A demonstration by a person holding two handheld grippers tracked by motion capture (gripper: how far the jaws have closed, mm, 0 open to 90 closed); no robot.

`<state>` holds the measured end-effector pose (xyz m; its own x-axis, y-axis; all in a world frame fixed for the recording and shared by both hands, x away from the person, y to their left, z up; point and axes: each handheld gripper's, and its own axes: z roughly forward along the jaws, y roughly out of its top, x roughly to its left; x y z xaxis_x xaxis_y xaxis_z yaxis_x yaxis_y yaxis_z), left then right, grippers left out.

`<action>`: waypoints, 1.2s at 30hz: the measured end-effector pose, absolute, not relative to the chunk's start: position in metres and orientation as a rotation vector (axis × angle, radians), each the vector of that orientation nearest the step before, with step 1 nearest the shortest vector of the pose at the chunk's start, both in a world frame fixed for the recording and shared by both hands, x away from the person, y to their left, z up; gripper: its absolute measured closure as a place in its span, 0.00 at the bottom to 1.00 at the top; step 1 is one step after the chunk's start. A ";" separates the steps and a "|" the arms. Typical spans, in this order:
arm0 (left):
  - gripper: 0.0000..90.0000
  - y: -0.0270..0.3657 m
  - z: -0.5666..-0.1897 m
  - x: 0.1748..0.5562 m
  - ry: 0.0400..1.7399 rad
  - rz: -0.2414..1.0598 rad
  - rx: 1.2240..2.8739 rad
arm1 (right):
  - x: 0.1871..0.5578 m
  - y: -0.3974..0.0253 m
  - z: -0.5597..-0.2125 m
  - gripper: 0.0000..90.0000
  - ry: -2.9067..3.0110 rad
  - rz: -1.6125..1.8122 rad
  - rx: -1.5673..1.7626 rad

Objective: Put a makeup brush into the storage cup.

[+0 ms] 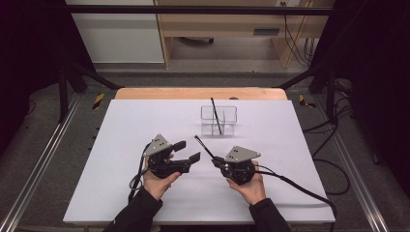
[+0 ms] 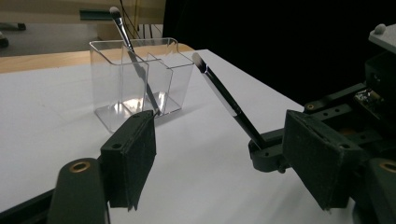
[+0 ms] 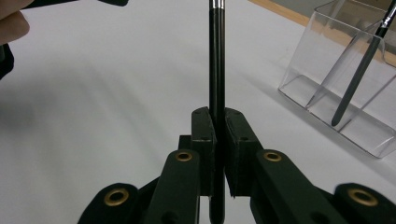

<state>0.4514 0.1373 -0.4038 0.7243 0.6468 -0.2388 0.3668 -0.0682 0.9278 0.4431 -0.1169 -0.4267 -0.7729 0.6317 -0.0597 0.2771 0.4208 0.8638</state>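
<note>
The slim black brush [image 1: 204, 147] is pinched by its handle in the right gripper [image 1: 218, 162] — jaws clamped tight on it, bristle end slanting up and away toward the clear organizer [image 1: 219, 121]. Long glossy handle, silver ferrule, small pale tip. One brush [image 1: 216, 116] already stands tilted in a compartment of that organizer, so I'd call this roughly halfway: one stowed, one in hand and not yet carried across and dropped in. The left gripper [image 1: 188, 151] hovers just beside it over the white table [image 1: 121, 145] — jaws spread apart, holding nothing.
</note>
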 end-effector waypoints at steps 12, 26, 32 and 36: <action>0.38 0.127 -0.399 0.458 0.839 0.267 1.600 | 0.442 -0.114 -0.423 0.93 2.275 1.347 0.776; 0.59 0.120 -0.401 0.460 0.851 0.225 1.549 | 0.439 -0.111 -0.420 0.93 2.251 1.389 0.769; 0.66 0.122 -0.400 0.460 0.854 0.217 1.516 | 0.438 -0.110 -0.420 0.93 2.248 1.397 0.766; 0.69 0.122 -0.399 0.459 0.854 0.216 1.505 | 0.438 -0.109 -0.421 0.93 2.248 1.397 0.769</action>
